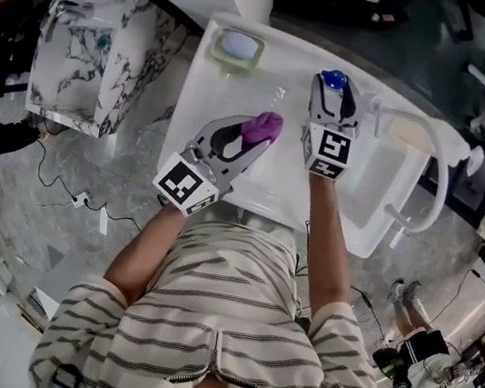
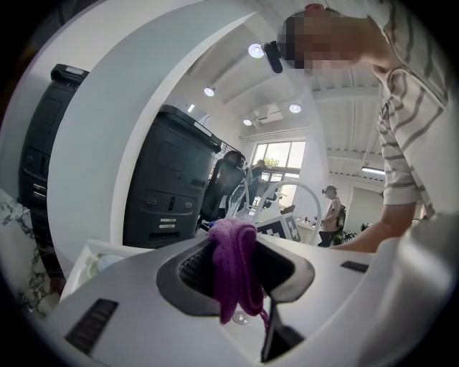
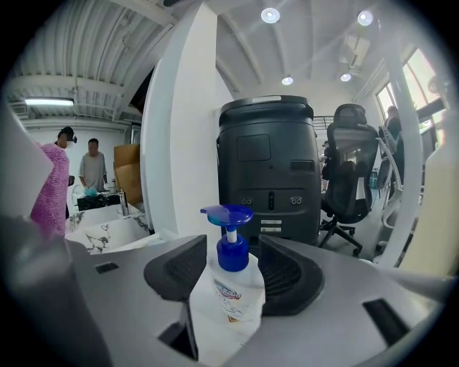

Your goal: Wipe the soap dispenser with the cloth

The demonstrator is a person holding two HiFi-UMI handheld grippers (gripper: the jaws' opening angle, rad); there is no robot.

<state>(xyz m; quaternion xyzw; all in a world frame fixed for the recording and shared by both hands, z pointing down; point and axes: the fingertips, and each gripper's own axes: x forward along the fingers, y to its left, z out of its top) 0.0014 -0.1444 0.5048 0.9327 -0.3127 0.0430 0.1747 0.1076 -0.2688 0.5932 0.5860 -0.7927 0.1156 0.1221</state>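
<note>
The soap dispenser (image 3: pixel 229 290), a clear bottle with a blue pump (image 1: pixel 334 78), stands upright on the white sink counter (image 1: pixel 225 103) near its back edge. My right gripper (image 3: pixel 233 276) straddles it, a jaw on each side of the bottle's shoulders, and the pads do not seem to press on it. My left gripper (image 1: pixel 256 137) is a little to the left, shut on a purple cloth (image 2: pixel 234 247) that hangs bunched from between its jaws. The cloth (image 1: pixel 264 128) is held apart from the bottle. It also shows in the right gripper view, as a purple cloth (image 3: pixel 50 188) at the far left.
A green soap dish (image 1: pixel 238 48) with a pale bar sits at the counter's back left. The basin and a curved white faucet (image 1: pixel 437 161) lie to the right. A marble-patterned box (image 1: pixel 100 54) stands left of the counter. A black machine (image 3: pixel 267 165) and an office chair are behind.
</note>
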